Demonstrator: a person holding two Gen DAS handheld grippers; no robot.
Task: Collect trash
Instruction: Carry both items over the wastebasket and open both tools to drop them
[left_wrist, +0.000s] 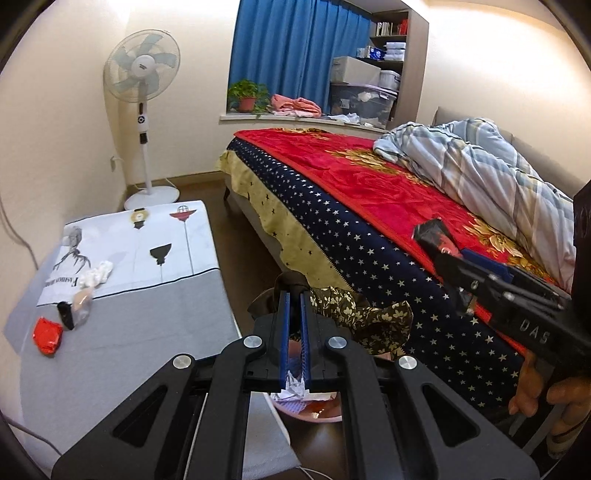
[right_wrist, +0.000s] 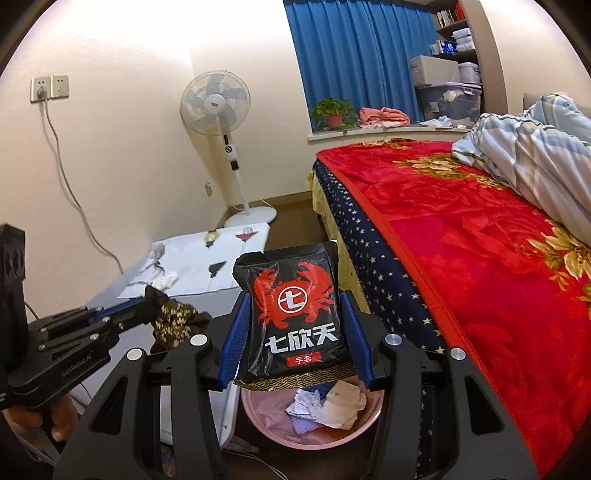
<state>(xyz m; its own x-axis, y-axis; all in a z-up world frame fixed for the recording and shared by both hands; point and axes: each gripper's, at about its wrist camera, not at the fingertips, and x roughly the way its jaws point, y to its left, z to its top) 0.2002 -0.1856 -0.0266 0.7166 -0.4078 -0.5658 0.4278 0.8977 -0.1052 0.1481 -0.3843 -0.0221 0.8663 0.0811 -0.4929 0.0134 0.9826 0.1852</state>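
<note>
Bedside — pink bin (right_wrist: 310, 424) under right gripper's (right_wrist: 295, 328) crab packet (right_wrist: 295, 314).

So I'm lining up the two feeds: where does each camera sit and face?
Left wrist: on the left gripper, facing bed and fan; right gripper and hand at right.
Right wrist: on the right gripper, over the pink bin; left gripper at left.
Shared: bed, fan, curtain.
</note>
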